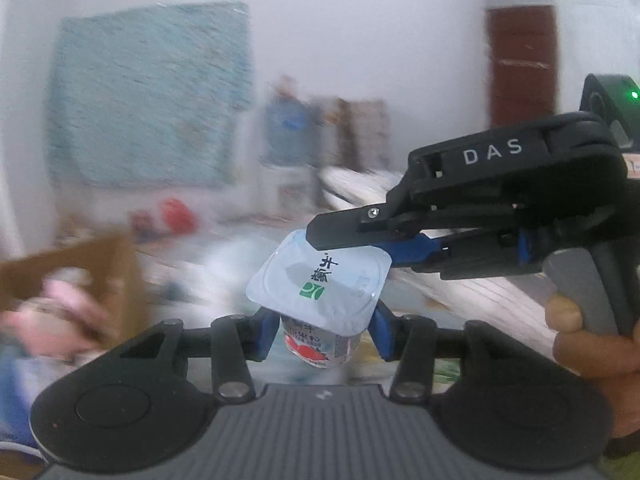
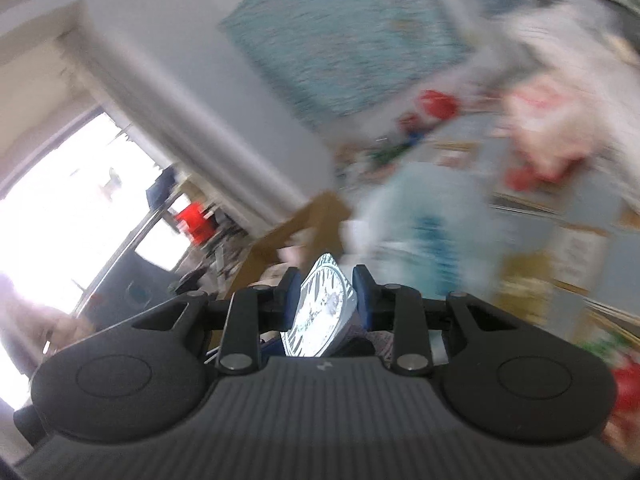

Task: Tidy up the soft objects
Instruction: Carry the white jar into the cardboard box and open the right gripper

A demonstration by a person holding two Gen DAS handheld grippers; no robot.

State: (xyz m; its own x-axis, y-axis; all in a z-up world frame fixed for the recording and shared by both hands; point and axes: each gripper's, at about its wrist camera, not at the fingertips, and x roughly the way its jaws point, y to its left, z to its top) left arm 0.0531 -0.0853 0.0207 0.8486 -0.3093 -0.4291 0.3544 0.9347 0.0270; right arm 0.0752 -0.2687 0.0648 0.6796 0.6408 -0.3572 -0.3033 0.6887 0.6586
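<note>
The yogurt cup (image 1: 320,312) sits upright, clamped between the left gripper (image 1: 322,332)'s 2 blue pads, while the right gripper (image 1: 344,236) pinches its foil lid (image 2: 322,308) edge.

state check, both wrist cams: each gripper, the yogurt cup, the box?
left gripper: shut on the yogurt cup's body, below the lid.
right gripper: shut on the rim of the cup's foil lid.
yogurt cup: held in the air, upright, foil lid sealed.
cardboard box: open, soft pink item inside; blurred.
</note>
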